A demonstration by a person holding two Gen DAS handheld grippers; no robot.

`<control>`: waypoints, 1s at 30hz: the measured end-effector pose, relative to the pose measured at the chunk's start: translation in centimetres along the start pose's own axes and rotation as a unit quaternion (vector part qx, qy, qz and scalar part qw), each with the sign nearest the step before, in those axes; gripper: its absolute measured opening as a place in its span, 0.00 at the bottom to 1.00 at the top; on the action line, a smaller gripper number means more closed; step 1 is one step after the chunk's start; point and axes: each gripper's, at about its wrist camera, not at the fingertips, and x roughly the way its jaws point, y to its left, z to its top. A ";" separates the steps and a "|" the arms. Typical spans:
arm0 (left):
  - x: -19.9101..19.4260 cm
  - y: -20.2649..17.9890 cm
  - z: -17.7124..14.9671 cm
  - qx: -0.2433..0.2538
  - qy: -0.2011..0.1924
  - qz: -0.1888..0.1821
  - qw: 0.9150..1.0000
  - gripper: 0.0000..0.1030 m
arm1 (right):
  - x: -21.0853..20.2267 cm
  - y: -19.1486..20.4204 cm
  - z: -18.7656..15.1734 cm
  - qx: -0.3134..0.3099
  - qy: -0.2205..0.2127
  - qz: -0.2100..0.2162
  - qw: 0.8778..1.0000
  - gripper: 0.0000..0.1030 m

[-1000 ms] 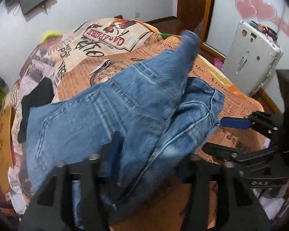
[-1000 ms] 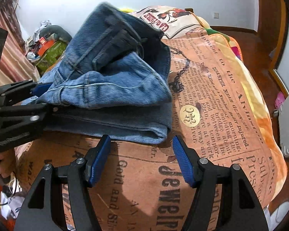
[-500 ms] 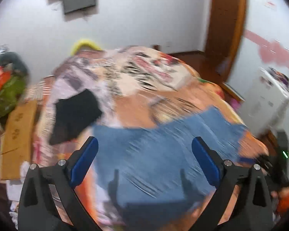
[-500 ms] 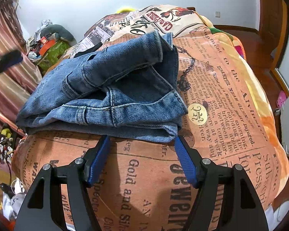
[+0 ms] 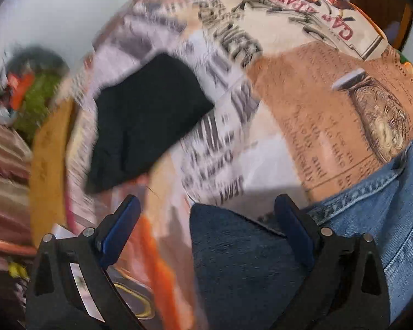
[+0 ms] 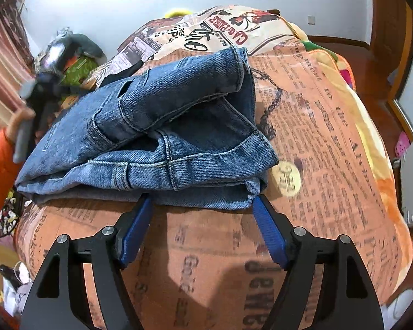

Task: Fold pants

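Since a second ago our left gripper (image 5: 206,220) has let go and swung toward nine o'clock, both jaws released, leaving the folded jeans (image 6: 157,143) on the bed (image 6: 330,165); heavy, limp denim, best gripped at the thick hem.

bed (image 6: 330,143), newspaper-print cover; on it: folded jeans (image 6: 157,137); black cloth (image 5: 148,118)
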 end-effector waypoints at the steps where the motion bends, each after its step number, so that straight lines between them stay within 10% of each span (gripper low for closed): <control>1: 0.0 0.7 -0.4 -0.018 0.000 -0.013 1.000 0.96 | 0.2 0.0 0.3 -0.002 0.000 -0.003 1.000 0.71; 20: -10.0 2.0 -19.6 -0.041 -0.016 -0.078 0.996 0.95 | -0.7 -0.2 3.5 -0.050 -0.019 -0.055 0.997 0.70; 30: -15.5 3.1 -16.3 -0.080 -0.103 -0.105 0.986 0.89 | -4.5 2.8 4.5 -0.094 -0.065 -0.019 0.993 0.70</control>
